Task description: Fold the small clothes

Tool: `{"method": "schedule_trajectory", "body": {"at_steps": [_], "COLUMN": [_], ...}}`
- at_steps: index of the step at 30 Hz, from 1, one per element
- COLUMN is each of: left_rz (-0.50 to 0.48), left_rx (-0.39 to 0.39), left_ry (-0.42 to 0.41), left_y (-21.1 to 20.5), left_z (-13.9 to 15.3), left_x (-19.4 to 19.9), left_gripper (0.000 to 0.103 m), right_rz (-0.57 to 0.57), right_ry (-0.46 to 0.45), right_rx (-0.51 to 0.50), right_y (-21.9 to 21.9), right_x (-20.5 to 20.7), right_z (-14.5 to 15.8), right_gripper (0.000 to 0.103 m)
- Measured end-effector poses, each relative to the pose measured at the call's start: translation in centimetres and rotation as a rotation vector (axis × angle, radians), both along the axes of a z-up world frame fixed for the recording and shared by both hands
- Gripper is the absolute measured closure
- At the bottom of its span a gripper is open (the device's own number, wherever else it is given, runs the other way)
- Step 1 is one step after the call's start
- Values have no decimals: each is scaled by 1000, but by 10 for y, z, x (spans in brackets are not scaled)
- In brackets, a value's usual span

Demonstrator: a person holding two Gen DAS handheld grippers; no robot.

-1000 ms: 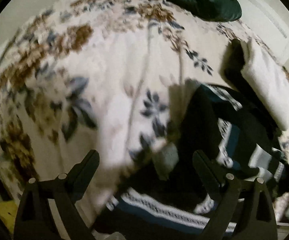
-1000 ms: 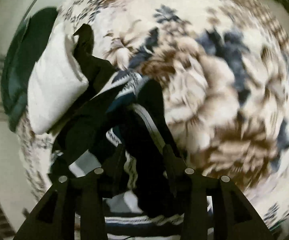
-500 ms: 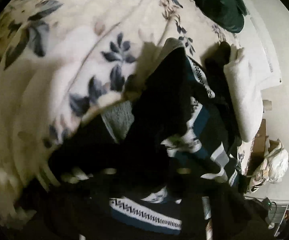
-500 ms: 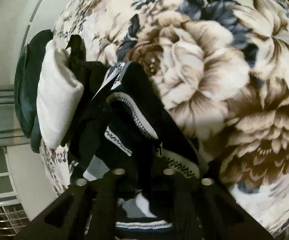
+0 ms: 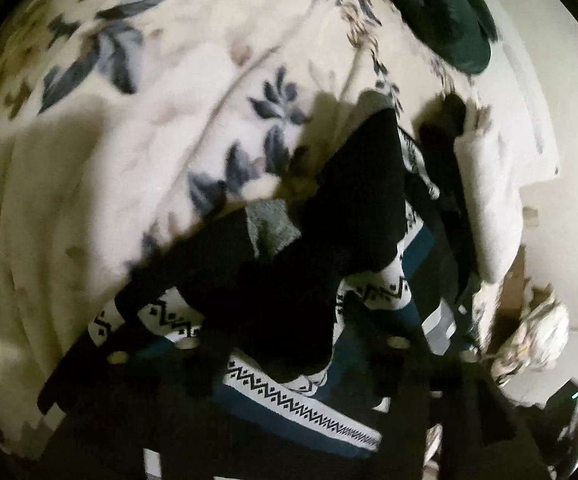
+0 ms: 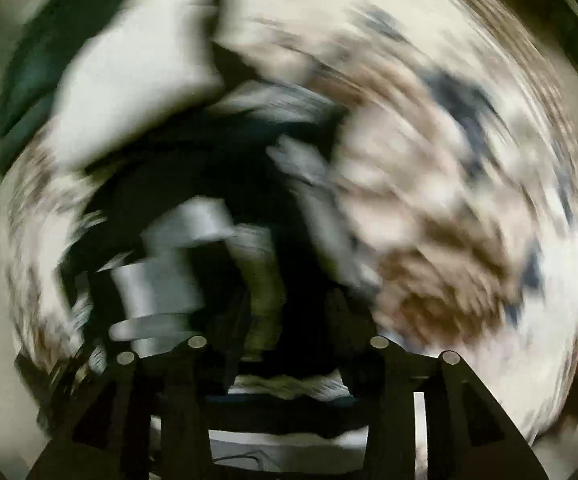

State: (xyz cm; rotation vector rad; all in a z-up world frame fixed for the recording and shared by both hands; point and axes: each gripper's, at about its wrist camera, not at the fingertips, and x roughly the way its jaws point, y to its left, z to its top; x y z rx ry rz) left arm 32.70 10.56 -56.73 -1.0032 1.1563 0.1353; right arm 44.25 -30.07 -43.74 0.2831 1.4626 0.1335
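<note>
A black garment [image 5: 353, 208] with white zigzag bands and blue stripes lies crumpled on the floral blanket [image 5: 129, 160]. My left gripper [image 5: 293, 320] points down into it. Its dark fingers are hard to pick out against the cloth, and its jaws are opening with black fabric between them. The right wrist view is badly smeared by motion. There my right gripper [image 6: 289, 304] hangs over the same garment [image 6: 193, 184], its jaws opening, with dark cloth lying in the gap. I cannot see any pad pressing on the fabric.
A folded white piece [image 5: 489, 208] lies beside the garment at the right, and shows as a white piece [image 6: 129, 92] at upper left of the right view. A dark green cushion [image 5: 441, 12] sits at the blanket's far edge. Crumpled pale cloth [image 5: 541, 340] lies off the bed.
The left jaws went from wide over the blanket to shut in the black cloth, and now stand partly apart. The right gripper swung sideways fast, blurring its view, and its jaws spread.
</note>
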Motion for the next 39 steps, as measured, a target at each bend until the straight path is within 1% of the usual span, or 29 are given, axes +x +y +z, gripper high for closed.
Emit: {"method": "schedule_trajectory", "body": {"at_steps": [1,2,3,4,6,7,8,9,10,11,13,14,15,19,21,22,23,25,27,28,30,31,32,33,35,36,37,38,39], "left_rz": [23,36,46,59,79,76,71,57,42,34,31,29,28,35,36,37,36,30,21,21,17,9,-3,-10,-26,-27,-41,-54,-86], "left_rx": [-11,-28,-37,-47,-45,-26,-10,8,17,22,30,31,31,13,12,5,2,4,13,13,0,1,17,34,95,118,166,201,269], "left_ry": [-2,-7,-9,-15,-38,-50,-59,-65,-65,-65,-74,-75,-78,-93,-91,-92,-92,-95,-92,-84,-59,-49,-37,-30,-24,-34,-29,-14,14], "left_y": [3,4,5,7,8,8,9,8,6,6,6,5,6,8,8,9,10,9,10,10,14,16,18,19,23,25,27,28,27], "left_z": [-3,-6,-7,-9,-9,-6,-5,-3,-4,-4,-4,-5,-4,-6,-7,-9,-9,-7,-4,-3,-1,2,7,11,26,32,40,43,48], "left_x": [-3,-5,-6,-8,-12,-12,-12,-10,-8,-8,-7,-7,-8,-9,-6,-6,-7,-6,-6,-4,-5,-7,-7,-9,-12,-14,-13,-10,-3], "left_gripper": [48,48,48,48,50,51,60,75,79,83,86,88,89,91,93,93,93,93,93,92,89,89,86,78,70,69,67,58,45], "right_rz": [81,133,227,292,408,463,510,539,580,620,654,673,676,494,408,362,328,314,338,349,330,312,289,272,214,197,164,133,106], "right_ry": [-5,-5,9,23,45,72,95,108,133,178,207,204,198,152,127,128,152,155,166,188,210,208,195,184,144,133,113,97,86], "right_rx": [36,63,113,141,165,171,173,172,170,158,139,120,114,165,163,166,180,161,141,140,177,205,220,226,240,231,208,183,156], "right_y": [26,45,81,109,164,189,210,223,239,256,269,275,278,260,249,240,233,229,232,235,232,224,212,205,169,157,135,115,97], "right_x": [13,21,38,48,65,73,78,80,82,83,82,80,80,94,103,108,112,114,113,114,117,118,118,116,109,105,96,87,78], "right_z": [1,1,-6,-14,-32,-43,-54,-60,-71,-86,-103,-108,-109,-104,-102,-104,-108,-111,-114,-115,-110,-103,-94,-88,-67,-61,-53,-47,-43], "right_gripper": [58,57,57,57,57,57,57,57,57,57,58,73,97,100,100,100,100,100,99,99,93,89,75,59,51,51,50,46,41]}}
